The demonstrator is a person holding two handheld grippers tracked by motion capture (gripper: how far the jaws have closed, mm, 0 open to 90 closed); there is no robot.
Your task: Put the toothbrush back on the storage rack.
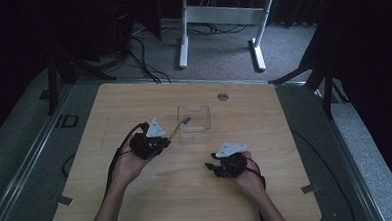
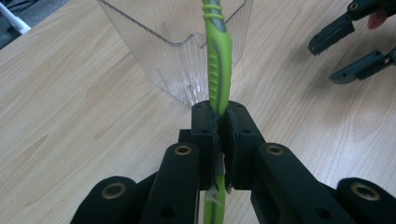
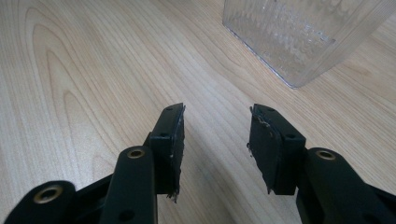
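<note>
The left tool is pinching a green toothbrush by its handle, with the jaws pressed tight against both sides of the grip. In the left gripper view the handle runs up from between the jaws toward a clear ribbed plastic container that stands just ahead on the wooden tabletop. In the high view the toothbrush slants up and away from the left tool, and its bristled head sits at the near left rim of the container; whether the head is past the rim or only level with it I cannot tell. The container stands upright near the middle of the tabletop, between the two hands and a little farther out. The right tool rests low over the tabletop, apart from the container, with its jaws spread and nothing between them; the right gripper view shows bare wood in the gap and a corner of the container ahead and off to the right. The right tool also appears at the upper right of the left gripper view, with its jaws parted.
</note>
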